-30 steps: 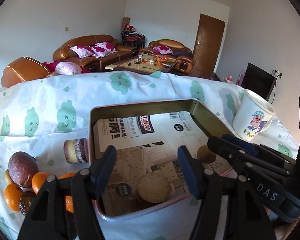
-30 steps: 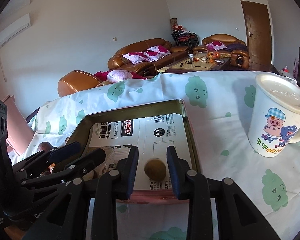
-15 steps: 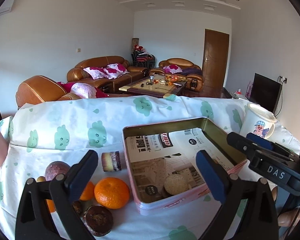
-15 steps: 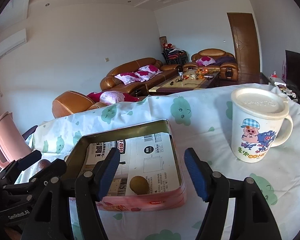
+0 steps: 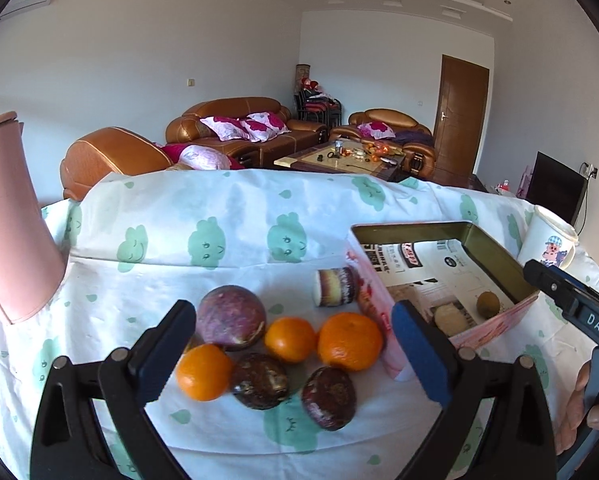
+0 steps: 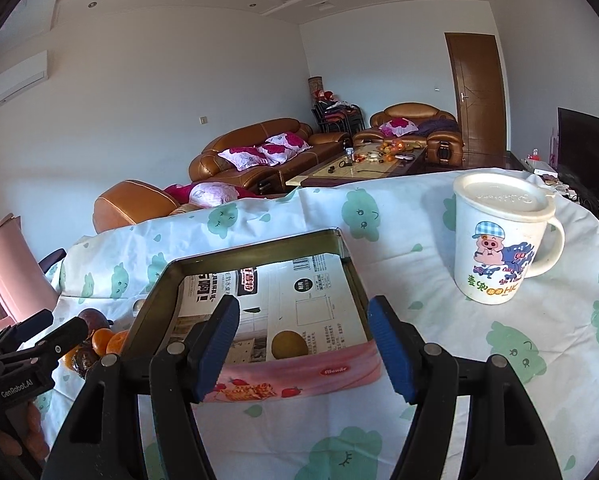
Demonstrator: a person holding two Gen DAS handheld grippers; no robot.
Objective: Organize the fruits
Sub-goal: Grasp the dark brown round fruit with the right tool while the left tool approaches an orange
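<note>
Three oranges [image 5: 349, 341] and several dark purple passion fruits [image 5: 230, 322] lie in a heap on the cloud-print cloth, left of a paper-lined tin box [image 5: 495, 256]. My left gripper [image 5: 291, 320] hangs open and wide over this heap, with nothing between its pads. Inside the tin rest a small brown fruit [image 5: 487, 305] and a pale round piece [image 5: 449, 318]. My right gripper [image 6: 303, 312] stands open in front of the tin's [image 6: 255, 250] near wall, with the brown fruit [image 6: 289, 345] lying free just beyond it.
A small striped cylinder [image 5: 335, 287] lies against the tin's left wall. A lidded cartoon mug [image 6: 499, 240] stands right of the tin. A pink jug [image 5: 7, 220] stands at the table's left edge. Sofas and a coffee table lie beyond the table.
My left gripper opened wide and swung left from above the tin to above the fruit heap. My right gripper opened, left the brown fruit in the tin and drew back a little.
</note>
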